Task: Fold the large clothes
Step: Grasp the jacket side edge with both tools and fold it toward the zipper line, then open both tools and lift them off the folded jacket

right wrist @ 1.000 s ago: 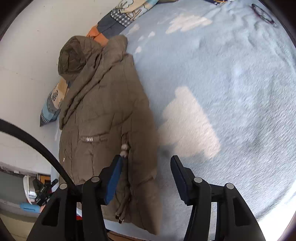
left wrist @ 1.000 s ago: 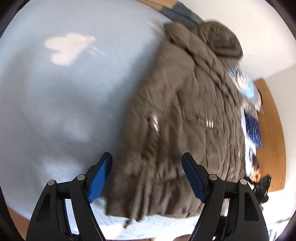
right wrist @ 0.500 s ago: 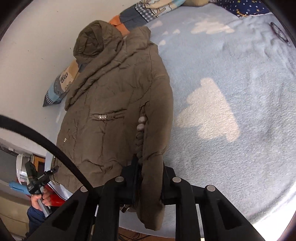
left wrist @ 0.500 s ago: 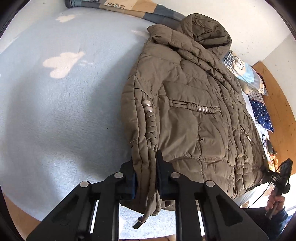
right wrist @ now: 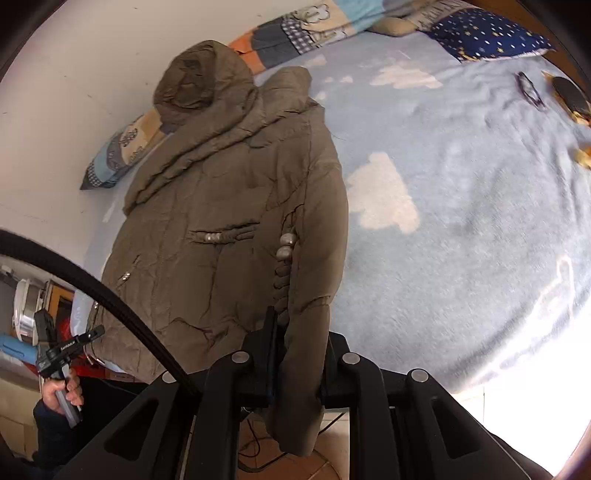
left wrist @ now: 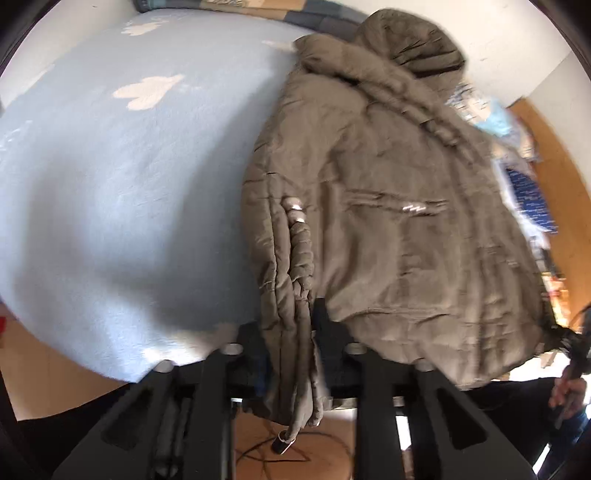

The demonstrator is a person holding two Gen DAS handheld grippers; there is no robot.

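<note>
An olive-brown hooded puffer jacket [left wrist: 388, 221] lies front up on a light blue blanket [left wrist: 129, 184], hood toward the wall. My left gripper [left wrist: 290, 332] has the jacket's side edge at the hem bunched between its jaws, which are opening slightly while the fabric still sits pinched and hangs below them. In the right wrist view the jacket [right wrist: 221, 221] stretches away from my right gripper [right wrist: 299, 343], which is shut on the opposite hem corner. That corner is raised off the blanket [right wrist: 461, 240].
Patchwork pillows [right wrist: 295, 33] and a navy starred pillow [right wrist: 487, 37] line the wall behind the hood. Glasses [right wrist: 530, 90] lie on the blanket at far right. A hand [right wrist: 59, 391] grips a handle at the bed's edge. Wooden floor shows below.
Both grippers went from open over the hem to closed on it, one at each side. They have since lifted the lower edge off the blanket and drawn back.
</note>
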